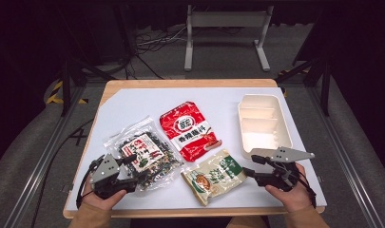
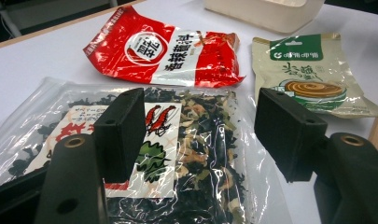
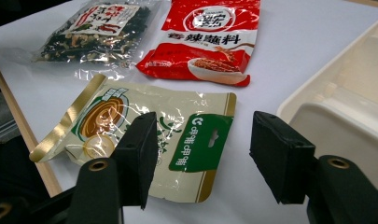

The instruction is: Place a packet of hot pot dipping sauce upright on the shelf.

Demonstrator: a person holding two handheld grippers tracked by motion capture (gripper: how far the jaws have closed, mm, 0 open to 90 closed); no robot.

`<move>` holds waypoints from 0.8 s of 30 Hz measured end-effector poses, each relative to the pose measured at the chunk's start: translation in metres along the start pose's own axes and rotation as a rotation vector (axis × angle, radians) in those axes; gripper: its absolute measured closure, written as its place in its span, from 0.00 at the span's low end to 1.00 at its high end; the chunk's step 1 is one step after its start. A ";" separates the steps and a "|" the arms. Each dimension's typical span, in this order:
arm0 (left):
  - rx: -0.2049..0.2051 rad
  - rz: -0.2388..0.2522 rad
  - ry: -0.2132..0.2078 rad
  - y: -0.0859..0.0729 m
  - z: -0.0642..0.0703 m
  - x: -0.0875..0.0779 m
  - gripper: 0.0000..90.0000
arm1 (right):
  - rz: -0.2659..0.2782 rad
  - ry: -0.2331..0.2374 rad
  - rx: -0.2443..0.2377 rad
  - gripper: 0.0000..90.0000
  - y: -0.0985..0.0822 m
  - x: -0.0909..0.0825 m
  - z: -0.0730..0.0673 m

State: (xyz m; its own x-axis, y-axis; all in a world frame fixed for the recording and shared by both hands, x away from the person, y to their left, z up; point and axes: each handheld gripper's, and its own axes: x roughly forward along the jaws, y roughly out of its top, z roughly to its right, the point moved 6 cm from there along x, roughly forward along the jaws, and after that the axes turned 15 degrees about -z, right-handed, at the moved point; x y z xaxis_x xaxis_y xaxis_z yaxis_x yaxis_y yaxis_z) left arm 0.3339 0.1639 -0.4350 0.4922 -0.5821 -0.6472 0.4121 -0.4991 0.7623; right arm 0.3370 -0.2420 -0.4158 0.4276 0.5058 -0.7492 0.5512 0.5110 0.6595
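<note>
Three food packets lie on the white table. A clear bag of dark dried seaweed lies at the left, a red seasoning packet in the middle, and a beige-and-green pouch at the front. My left gripper hovers open over the seaweed bag's near corner. Just right of the pouch, my right gripper stands open with its jaws beside the pouch's green top edge.
A cream compartment tray stands at the right of the table. The wooden table edge runs along the front. A metal stand and cables lie on the floor beyond the table.
</note>
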 end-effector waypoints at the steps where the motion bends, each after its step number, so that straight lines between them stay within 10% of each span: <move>1: 0.005 -0.002 0.001 0.000 0.000 0.000 0.38 | -0.008 0.000 -0.002 0.46 0.001 0.002 -0.001; 24: 0.011 -0.020 -0.002 -0.001 0.002 0.003 0.36 | -0.235 0.052 0.084 0.46 -0.013 0.048 -0.001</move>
State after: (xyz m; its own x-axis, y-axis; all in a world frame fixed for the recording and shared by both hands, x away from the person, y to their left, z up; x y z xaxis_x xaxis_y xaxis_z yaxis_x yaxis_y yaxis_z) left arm 0.3337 0.1614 -0.4378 0.4826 -0.5734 -0.6621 0.4129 -0.5177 0.7493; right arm 0.3496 -0.2230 -0.4606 0.2447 0.4160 -0.8758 0.6899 0.5600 0.4587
